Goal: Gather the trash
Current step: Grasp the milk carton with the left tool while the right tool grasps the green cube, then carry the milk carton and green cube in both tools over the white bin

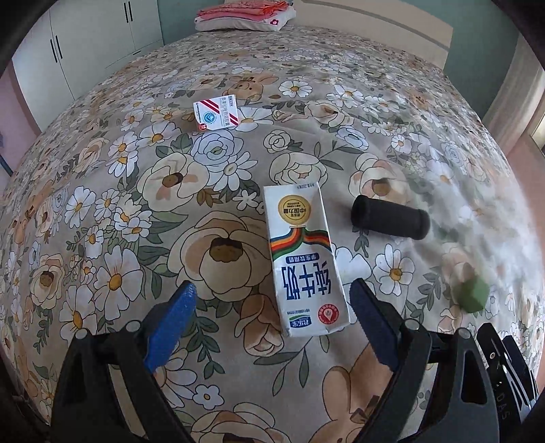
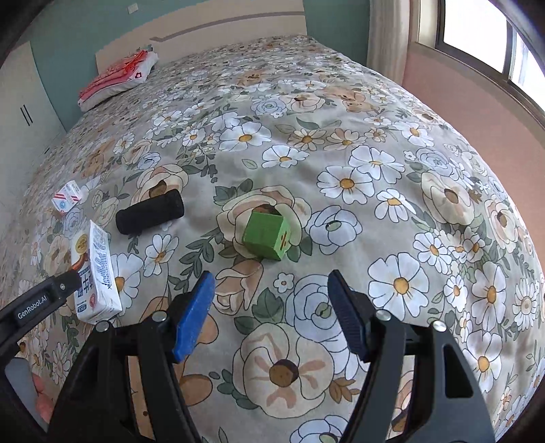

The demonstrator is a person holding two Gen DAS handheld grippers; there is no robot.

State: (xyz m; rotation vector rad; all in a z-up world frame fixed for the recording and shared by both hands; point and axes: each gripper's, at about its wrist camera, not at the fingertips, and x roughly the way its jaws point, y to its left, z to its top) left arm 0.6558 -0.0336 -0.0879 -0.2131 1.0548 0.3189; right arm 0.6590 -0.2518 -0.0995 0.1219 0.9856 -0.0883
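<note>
A white milk carton (image 1: 303, 259) lies flat on the floral bed cover (image 1: 211, 248). Its near end sits between the blue pads of my open left gripper (image 1: 272, 293), close to the right-hand pad and not touched. A black cylinder (image 1: 390, 218) lies just right of the carton, and a small red-striped white box (image 1: 215, 114) lies farther up the bed. The green cube (image 2: 267, 235) rests just beyond the fingertips of my open right gripper (image 2: 271, 278), which holds nothing. The right wrist view also shows the carton (image 2: 97, 272), the cylinder (image 2: 150, 211) and the small box (image 2: 66, 197) at the left.
Folded pink bedding on a pillow (image 2: 115, 80) lies at the head of the bed by the headboard (image 2: 235, 24). White wardrobe doors (image 1: 85, 44) stand to the left. A window (image 2: 494, 41) and a pink wall run along the right side.
</note>
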